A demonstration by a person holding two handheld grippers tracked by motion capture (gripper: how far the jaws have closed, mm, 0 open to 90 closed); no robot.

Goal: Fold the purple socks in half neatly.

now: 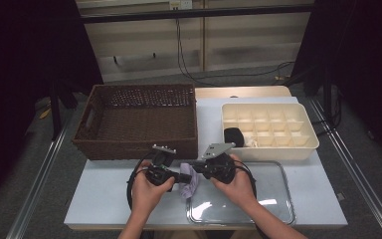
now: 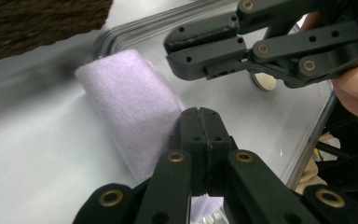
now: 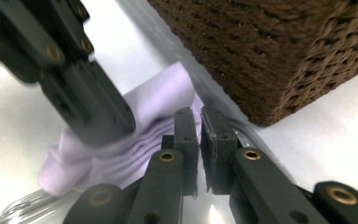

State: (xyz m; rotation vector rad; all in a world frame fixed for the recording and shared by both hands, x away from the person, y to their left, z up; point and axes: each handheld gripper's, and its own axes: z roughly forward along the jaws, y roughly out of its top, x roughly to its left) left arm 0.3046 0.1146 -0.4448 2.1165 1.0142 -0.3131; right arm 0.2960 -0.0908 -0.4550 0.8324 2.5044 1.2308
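Left gripper point(image 2: 199, 122) clenched on folded lilac cloth point(image 2: 130, 112) over clear plastic tray point(image 1: 273, 199); right gripper point(image 3: 199, 122) pinching the cloth's other edge.

Grippers: two were held, a left gripper point(image 1: 179, 176) and a right gripper point(image 1: 197, 165), tips facing each other.
Lilac cloths: one lilac cloth point(image 1: 190, 182) hung between the tips.
Clear trays: one clear tray point(image 1: 273, 199) lay under the right gripper.
Wicker baskets: one wicker basket point(image 1: 139, 119) stood beyond the left gripper.
Divided boxes: one divided box point(image 1: 268, 130) stood beyond the right gripper.
Black bundles: one black bundle point(image 1: 234, 136) sat in that box.
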